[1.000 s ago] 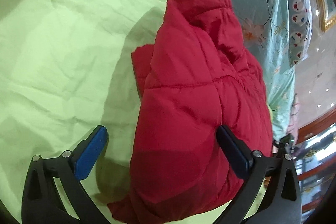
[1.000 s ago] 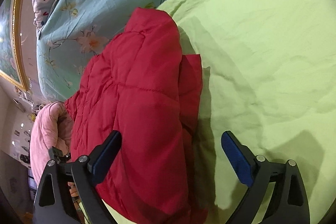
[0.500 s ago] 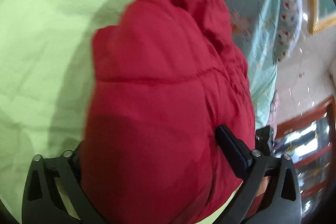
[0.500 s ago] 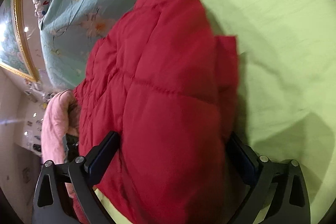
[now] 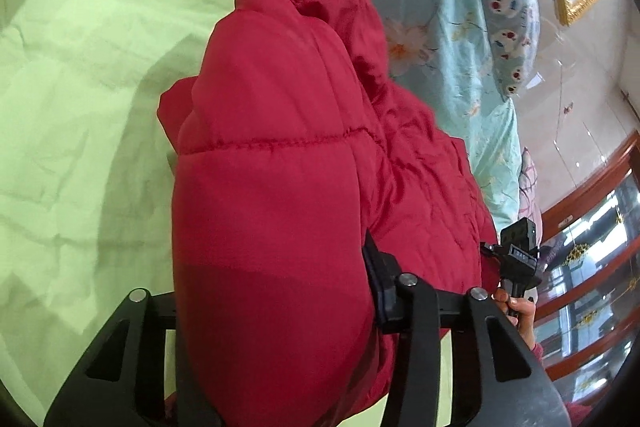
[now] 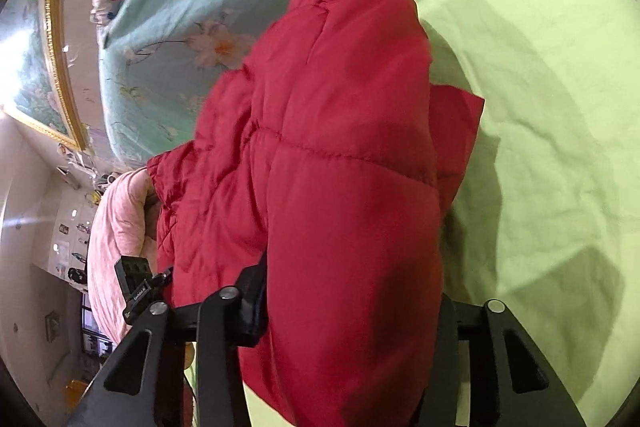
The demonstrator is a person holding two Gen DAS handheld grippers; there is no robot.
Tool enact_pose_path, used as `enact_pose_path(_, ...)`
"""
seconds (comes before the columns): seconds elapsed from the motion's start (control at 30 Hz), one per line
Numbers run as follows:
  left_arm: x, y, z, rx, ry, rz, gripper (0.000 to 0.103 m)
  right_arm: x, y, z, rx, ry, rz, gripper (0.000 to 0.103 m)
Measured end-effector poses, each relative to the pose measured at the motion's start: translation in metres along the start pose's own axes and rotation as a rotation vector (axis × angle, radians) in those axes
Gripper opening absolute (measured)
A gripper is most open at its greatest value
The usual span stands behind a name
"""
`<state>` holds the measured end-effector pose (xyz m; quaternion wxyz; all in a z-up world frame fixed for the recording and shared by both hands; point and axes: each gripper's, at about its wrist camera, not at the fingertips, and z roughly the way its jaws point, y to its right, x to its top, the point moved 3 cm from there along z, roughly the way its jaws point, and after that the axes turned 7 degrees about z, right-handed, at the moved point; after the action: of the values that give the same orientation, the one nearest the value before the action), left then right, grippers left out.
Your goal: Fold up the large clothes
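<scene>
A red puffer jacket lies bunched lengthwise on a light green sheet. My left gripper has its near end between its jaws, which are closing. The right pad digs into the padding and the left pad is hidden behind the bulge. In the right wrist view the same jacket fills my right gripper, also closing. Its left pad presses the fabric and the other is hidden. Each view shows the other gripper just beyond the jacket's side.
A blue floral quilt and a bear-print pillow lie behind the jacket. A pink cloth sits at the bed's edge. A hand holds the other gripper. Wooden glass-fronted shelves stand beyond, and the green sheet spreads wide.
Both grippers slid forward over the jacket's near end and their jaws narrowed from wide open onto it. The jacket end now bulges up between the fingers and sits higher.
</scene>
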<state>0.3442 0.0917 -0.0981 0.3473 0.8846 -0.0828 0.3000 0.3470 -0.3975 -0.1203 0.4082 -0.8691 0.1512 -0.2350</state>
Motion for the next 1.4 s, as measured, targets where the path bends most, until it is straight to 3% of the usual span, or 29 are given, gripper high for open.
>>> enact_pose_path(0.2,-0.02,0.025,-0.028,0.004,0.017,0.047,0.041,-0.026,-0.019,-0.022,0.016,0.013,-0.033,0.042)
enact_pose_path(0.43,-0.064,0.04,-0.078,-0.008,0.034,0.042,0.041,-0.081,-0.035,-0.049,0.03,-0.005,-0.078,0.041)
enact_pose_path(0.7,-0.118,0.037,-0.111,-0.011,0.037,0.019,0.041,-0.139,-0.035,-0.062,0.045,-0.039,-0.093,0.041)
enact_pose_path(0.97,-0.14,0.012,-0.099,0.021,0.032,-0.058,0.046,-0.147,-0.001,-0.046,0.014,-0.032,-0.002,0.054)
enact_pose_path(1.13,-0.147,0.007,-0.093,0.048,0.038,-0.051,0.053,-0.15,0.011,-0.04,0.018,-0.026,0.021,0.062)
enact_pose_path(1.4,-0.15,0.008,-0.095,0.08,0.037,-0.049,0.058,-0.153,0.011,-0.041,-0.013,-0.027,0.022,0.067)
